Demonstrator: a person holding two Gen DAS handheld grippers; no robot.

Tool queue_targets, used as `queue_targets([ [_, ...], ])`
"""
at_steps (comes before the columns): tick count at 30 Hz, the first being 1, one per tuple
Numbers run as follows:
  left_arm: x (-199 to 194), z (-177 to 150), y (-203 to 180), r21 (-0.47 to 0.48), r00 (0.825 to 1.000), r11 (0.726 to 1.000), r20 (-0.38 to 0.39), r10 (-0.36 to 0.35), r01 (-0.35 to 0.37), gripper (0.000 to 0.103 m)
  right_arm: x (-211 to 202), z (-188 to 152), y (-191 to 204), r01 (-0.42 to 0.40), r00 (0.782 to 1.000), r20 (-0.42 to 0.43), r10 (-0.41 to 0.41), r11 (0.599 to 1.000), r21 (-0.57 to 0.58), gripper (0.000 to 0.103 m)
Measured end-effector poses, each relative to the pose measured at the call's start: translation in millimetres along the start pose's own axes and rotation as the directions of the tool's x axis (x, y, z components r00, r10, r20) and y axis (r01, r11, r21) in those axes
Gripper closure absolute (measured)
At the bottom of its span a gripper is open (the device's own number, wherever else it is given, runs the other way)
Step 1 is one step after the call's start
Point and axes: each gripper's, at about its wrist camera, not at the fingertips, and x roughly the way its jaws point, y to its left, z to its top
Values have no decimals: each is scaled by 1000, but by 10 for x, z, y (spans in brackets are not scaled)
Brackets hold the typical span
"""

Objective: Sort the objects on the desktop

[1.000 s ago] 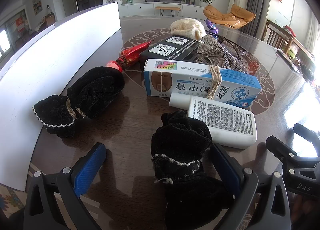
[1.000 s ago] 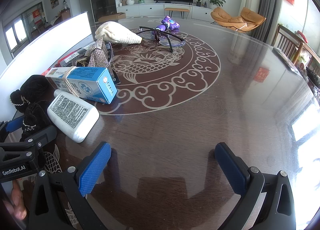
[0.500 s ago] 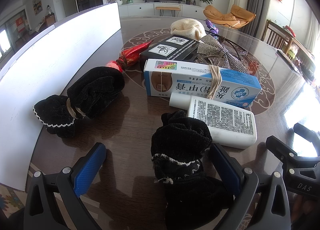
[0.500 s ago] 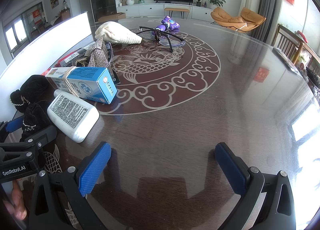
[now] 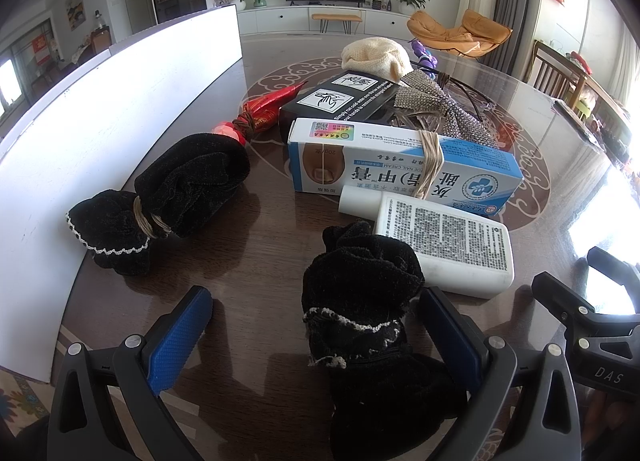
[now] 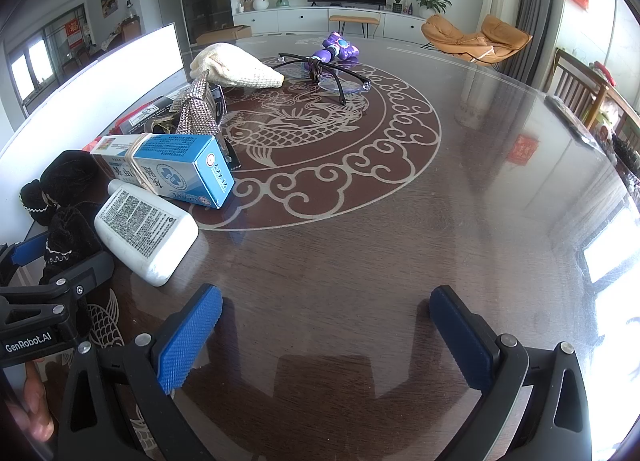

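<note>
Nothing has moved since the earlier frames. Left claw spread wide around a black pouch lying on the worktop, its right pad just beside the pouch. White bottle touches pouch and blue box. Right claw wide over bare worktop, holding nothing.
</note>
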Motion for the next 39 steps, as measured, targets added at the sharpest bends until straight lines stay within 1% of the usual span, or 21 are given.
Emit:
queue_targets([
  [18,26,-2,0,1,1000,1000,1,-1,1,0,0,1,1,0,1000,0,0,1000,0,0],
  [23,33,21,29,1,1000,1000,-15,-3,3,0,-1,0,1,0,1000,0,0,1000,0,0],
  [25,24,20,60,7,999,1000,-34,-8,9,0,-1,0,1,0,1000,0,0,1000,0,0],
  [28,22,53,145,28,993,999,-118,-29,33,0,0,1,2,0,1000,0,0,1000,0,0],
  [30,-8,91,238,34,981,994,-167,-93,101,0,0,-1,1,0,1000,0,0,1000,0,0],
  [32,-28,132,366,13,968,986,-192,-159,165,0,0,0,2,0,1000,0,0,1000,0,0],
  [33,-30,147,430,4,966,986,-200,-164,168,0,0,0,2,0,1000,0,0,1000,0,0],
  [35,-16,166,529,-4,968,990,-209,-142,144,0,0,-1,2,0,1000,0,0,1000,0,0],
  [36,-17,174,567,-14,967,989,-212,-144,144,0,0,0,3,0,1000,0,0,1000,0,0],
  [38,-30,176,600,-30,961,986,-219,-169,167,0,1,0,3,0,1000,0,0,1000,0,0],
  [39,-33,184,581,-23,959,986,-227,-169,168,0,1,0,3,0,1000,0,0,1000,0,0],
])
